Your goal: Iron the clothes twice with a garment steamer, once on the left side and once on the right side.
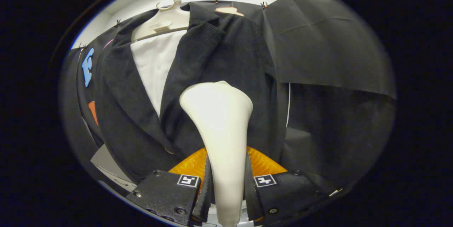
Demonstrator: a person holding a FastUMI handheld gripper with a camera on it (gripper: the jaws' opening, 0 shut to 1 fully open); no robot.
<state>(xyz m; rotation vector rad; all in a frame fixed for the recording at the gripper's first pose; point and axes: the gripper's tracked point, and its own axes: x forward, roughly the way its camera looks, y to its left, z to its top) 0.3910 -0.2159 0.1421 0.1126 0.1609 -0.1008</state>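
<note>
The fingers (226,184) are clamped on the handle of the garment steamer (219,121), one pressing on each side of its narrow white neck. From the grip the steamer widens into a broad, rounded head that rises just ahead of the fingers and stands in front of the dark jacket (212,60); whether the head actually touches the cloth cannot be told.

The jacket is the landmark here. It hangs on a pale hanger (166,20) whose hook shows above the collar, and it falls open at the front, with a white panel (154,64) visible between its two lapels. The steamer head lies over the jacket's panel to the right of that opening, at about chest height, below the lapel. A small button (169,150) sits low on the jacket's front edge, just left of the steamer's neck. Behind and to the right of the jacket hangs the booth's black cloth wall (325,43), one sheet of it overlapping another.
</note>
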